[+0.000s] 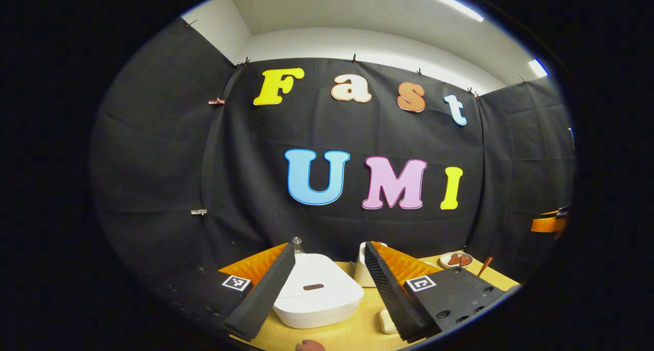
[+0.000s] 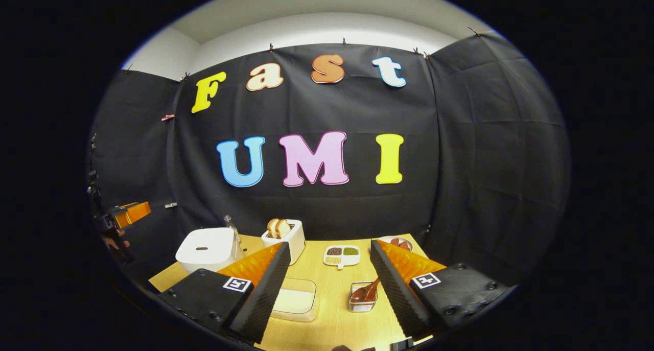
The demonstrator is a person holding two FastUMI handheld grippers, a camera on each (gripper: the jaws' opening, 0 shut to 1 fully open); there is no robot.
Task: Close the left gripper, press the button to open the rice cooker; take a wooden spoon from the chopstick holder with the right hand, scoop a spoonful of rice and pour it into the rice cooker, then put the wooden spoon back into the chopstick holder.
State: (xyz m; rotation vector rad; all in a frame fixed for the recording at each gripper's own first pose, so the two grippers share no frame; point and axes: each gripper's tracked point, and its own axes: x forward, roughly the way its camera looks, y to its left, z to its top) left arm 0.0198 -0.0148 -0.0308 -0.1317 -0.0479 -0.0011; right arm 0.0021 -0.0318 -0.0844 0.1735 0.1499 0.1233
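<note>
I hold both the left claw (image 1: 327,289) and right claw (image 2: 324,284) wide open and empty above the table (image 2: 337,315), the shut rice cooker (image 1: 317,295) ahead, so I judge closing the left comes first.

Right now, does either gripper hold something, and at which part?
Nothing is held. The left gripper and the right gripper are both open, with nothing between their fingers.
</note>
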